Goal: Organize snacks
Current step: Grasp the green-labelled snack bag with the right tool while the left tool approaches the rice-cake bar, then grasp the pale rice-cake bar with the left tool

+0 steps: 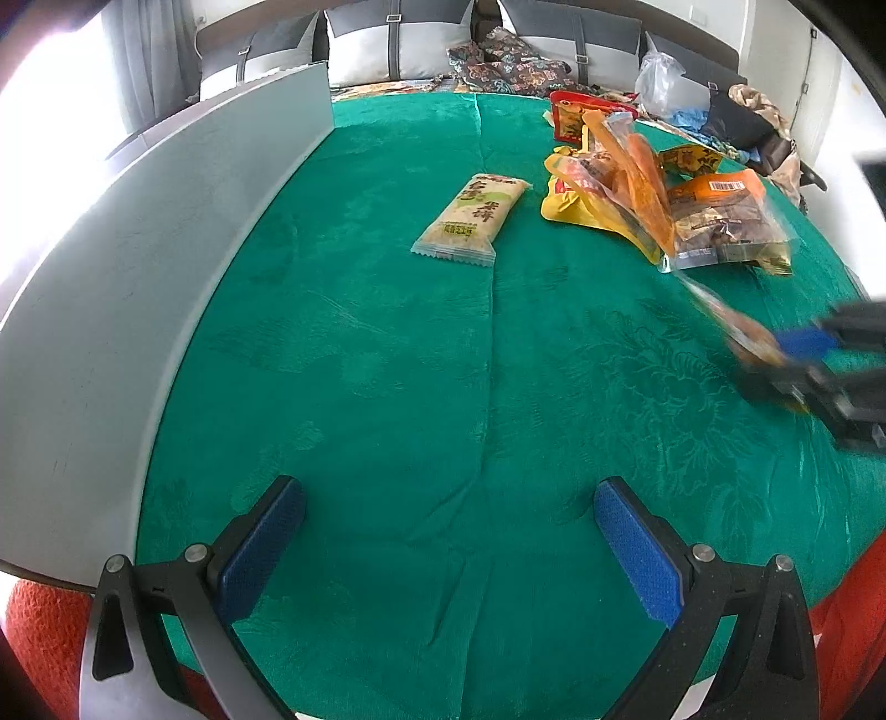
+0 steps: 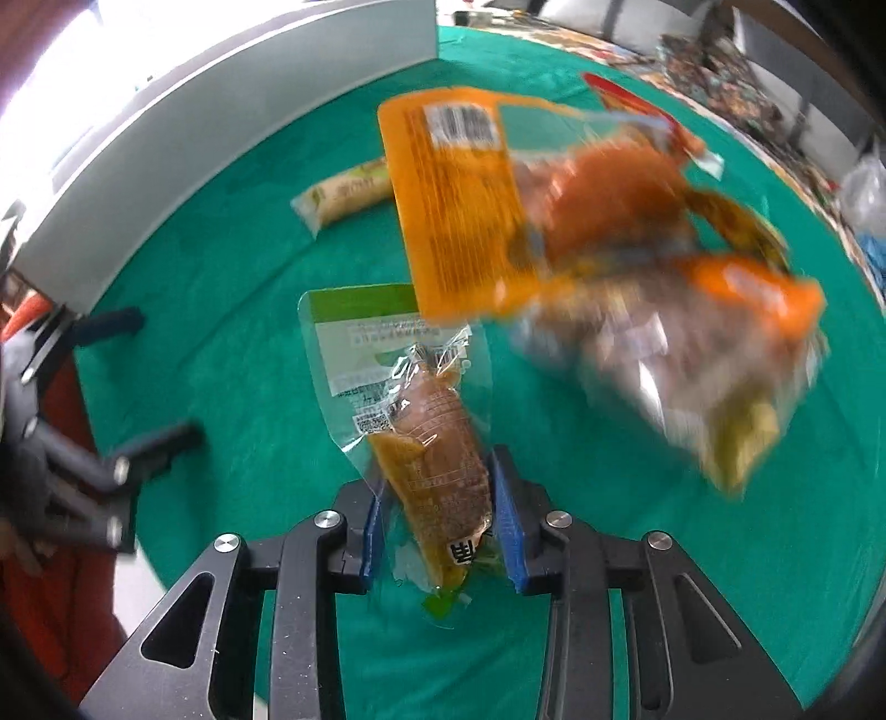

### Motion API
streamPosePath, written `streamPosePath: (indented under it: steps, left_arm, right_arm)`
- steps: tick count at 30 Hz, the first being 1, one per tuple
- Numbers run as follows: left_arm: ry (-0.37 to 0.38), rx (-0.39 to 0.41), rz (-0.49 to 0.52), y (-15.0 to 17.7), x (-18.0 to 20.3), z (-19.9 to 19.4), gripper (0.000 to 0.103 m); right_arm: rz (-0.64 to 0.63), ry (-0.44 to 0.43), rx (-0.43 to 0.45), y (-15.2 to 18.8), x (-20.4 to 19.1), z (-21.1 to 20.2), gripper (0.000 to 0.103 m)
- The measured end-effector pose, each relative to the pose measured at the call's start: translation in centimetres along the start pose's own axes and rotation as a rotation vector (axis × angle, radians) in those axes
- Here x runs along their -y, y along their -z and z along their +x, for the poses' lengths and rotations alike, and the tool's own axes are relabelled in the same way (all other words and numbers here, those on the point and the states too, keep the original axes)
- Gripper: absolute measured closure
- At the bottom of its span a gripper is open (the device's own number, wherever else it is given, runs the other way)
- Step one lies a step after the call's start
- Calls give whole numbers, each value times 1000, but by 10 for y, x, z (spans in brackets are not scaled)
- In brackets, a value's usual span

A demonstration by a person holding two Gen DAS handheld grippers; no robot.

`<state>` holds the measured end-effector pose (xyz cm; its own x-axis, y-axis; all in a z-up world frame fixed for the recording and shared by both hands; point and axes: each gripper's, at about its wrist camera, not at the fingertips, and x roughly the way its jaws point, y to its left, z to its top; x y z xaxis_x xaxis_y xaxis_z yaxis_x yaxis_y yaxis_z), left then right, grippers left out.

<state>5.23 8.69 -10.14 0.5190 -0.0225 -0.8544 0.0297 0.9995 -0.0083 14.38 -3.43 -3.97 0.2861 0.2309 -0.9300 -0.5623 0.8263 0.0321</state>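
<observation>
My right gripper (image 2: 440, 518) is shut on a clear vacuum pack with a brown sausage-like snack (image 2: 426, 443) and holds it above the green cloth (image 2: 249, 387); it shows blurred at the right of the left wrist view (image 1: 797, 354). My left gripper (image 1: 448, 531) is open and empty over the near cloth. A pale rice-cracker pack (image 1: 470, 219) lies alone mid-table; it also shows in the right wrist view (image 2: 343, 194). A pile of orange and yellow snack bags (image 1: 664, 194) lies at the far right, blurred in the right wrist view (image 2: 581, 249).
A grey-white board (image 1: 138, 266) stands along the table's left edge. Behind the table are cushions (image 1: 398, 39), patterned fabric (image 1: 509, 66) and a plastic bag (image 1: 659, 75). An orange-red seat (image 1: 39, 637) is at the near left corner.
</observation>
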Motion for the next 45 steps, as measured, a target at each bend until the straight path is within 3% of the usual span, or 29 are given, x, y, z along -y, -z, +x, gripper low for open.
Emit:
streamPosePath:
  steps: [6, 12, 15, 17, 19, 21, 25, 27, 29, 30, 33, 34, 36, 39, 43, 45]
  left_arm:
    - [-3, 11, -5, 0, -1, 1, 0]
    - [-7, 22, -13, 1, 0, 0, 0]
    - [-6, 25, -17, 1, 0, 0, 0]
    - [13, 10, -20, -2, 1, 0, 0]
    - [119, -12, -36, -18, -2, 2, 0]
    - [165, -25, -25, -44, -3, 5, 0]
    - [112, -43, 76, -109, 5, 23, 1]
    - [96, -91, 121, -133, 11, 45, 6]
    - [79, -150, 171, -149, 17, 69, 24]
    - [79, -162, 193, -154, 21, 78, 22]
    - [107, -112, 188, -162, 20, 76, 49]
    - [106, -96, 193, -161, 19, 72, 75]
    - [133, -101, 206, -152, 18, 64, 75]
    - [150, -104, 221, -128, 10, 46, 76]
    - [176, -109, 141, -98, -10, 27, 76]
    - [190, -89, 97, -86, -23, 16, 76]
  right_arm:
    - [120, 41, 91, 60, 23, -26, 67]
    - [256, 262, 222, 125, 54, -45, 68]
    - [309, 280, 276, 141, 62, -51, 66]
    - [323, 278, 282, 140, 64, -48, 59]
    - [339, 265, 289, 141, 68, -48, 56]
    - [369, 248, 303, 150, 71, -51, 49]
    - [378, 230, 318, 150, 71, -52, 41]
    - [368, 234, 316, 153, 67, -52, 40]
    - [373, 226, 314, 155, 67, -54, 40]
    - [383, 211, 314, 155, 69, -54, 40]
    - [446, 68, 343, 162, 81, -67, 39]
    - [456, 20, 351, 165, 86, -73, 39]
    - [452, -28, 348, 167, 92, -82, 34]
    - [345, -38, 274, 155, 91, -87, 34]
    - [241, -68, 89, 121, 86, -66, 33]
    - [238, -34, 14, 107, 85, -49, 41]
